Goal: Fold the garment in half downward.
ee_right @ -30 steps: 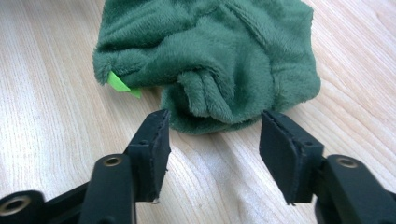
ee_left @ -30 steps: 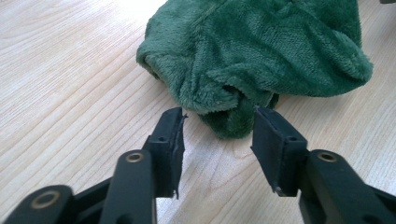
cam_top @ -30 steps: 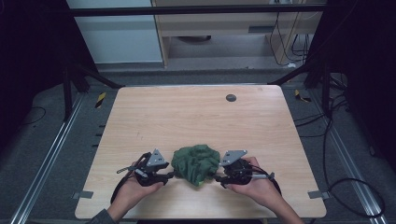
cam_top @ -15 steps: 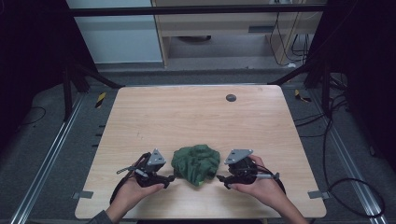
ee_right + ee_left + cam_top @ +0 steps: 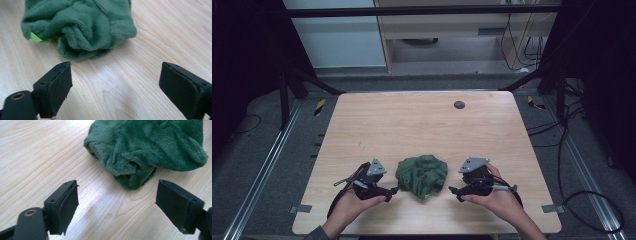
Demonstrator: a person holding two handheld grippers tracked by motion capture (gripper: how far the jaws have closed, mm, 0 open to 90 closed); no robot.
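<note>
1. Your target is the crumpled green cloth (image 5: pixel 422 175), bunched into a mound on the tabletop (image 5: pixel 422 125) near the middle of its near edge, between your two hands.
2. Your left gripper (image 5: pixel 389 190) sits just beside the cloth's left side. Its fingers (image 5: pixel 62 205) are spread wide and hold nothing; in the left gripper view bare wood lies between them and the nearest fold.
3. Your right gripper (image 5: pixel 455 191) stands a little apart from the cloth's right side. Its fingers (image 5: pixel 53 90) are also wide open and empty.
4. The step in hand looks like taking hold of the cloth from both sides, probably to spread it out. Pick an outer edge or corner on each side, not a fat fold in the middle, or you will lift the whole lump.
5. On the left, the rolled fold (image 5: pixel 132 176) pointing toward your fingers is the closest grip. Slide in low along the wood so one finger goes under it.
6. On the right, a small bright green tag (image 5: pixel 37 38) pokes out toward the near edge. It may mark a hem, though the bunching hides where the edge runs.
7. Close only once fabric sits fully between the fingers, then draw your hands apart evenly.
</note>
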